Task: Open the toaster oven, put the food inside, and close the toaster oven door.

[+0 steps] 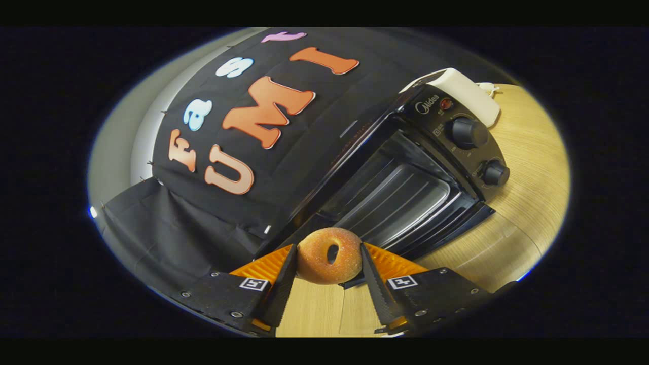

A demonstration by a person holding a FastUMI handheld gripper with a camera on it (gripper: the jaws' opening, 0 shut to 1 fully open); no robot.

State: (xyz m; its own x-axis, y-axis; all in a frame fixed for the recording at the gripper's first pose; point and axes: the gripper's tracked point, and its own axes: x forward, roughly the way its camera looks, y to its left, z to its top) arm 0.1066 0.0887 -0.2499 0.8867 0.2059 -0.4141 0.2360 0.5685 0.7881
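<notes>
A sugared ring doughnut (315, 261) stands on edge between my two fingertips, and my gripper (328, 249) is shut on it, held above the wooden table (527, 203). Both black fingers (280, 289) press on its sides. Just beyond the doughnut stands the black toaster oven (431, 152). Its door (446, 230) is folded down toward me. Inside, a ribbed metal tray (395, 200) shows in the open cavity. The whole scene looks tilted from my angle.
Two round knobs (469, 133) sit on the oven's control panel to the right of the cavity. A white box (469, 91) lies behind the oven on the table. The booth's black cloth wall (203, 223) hangs to the oven's left.
</notes>
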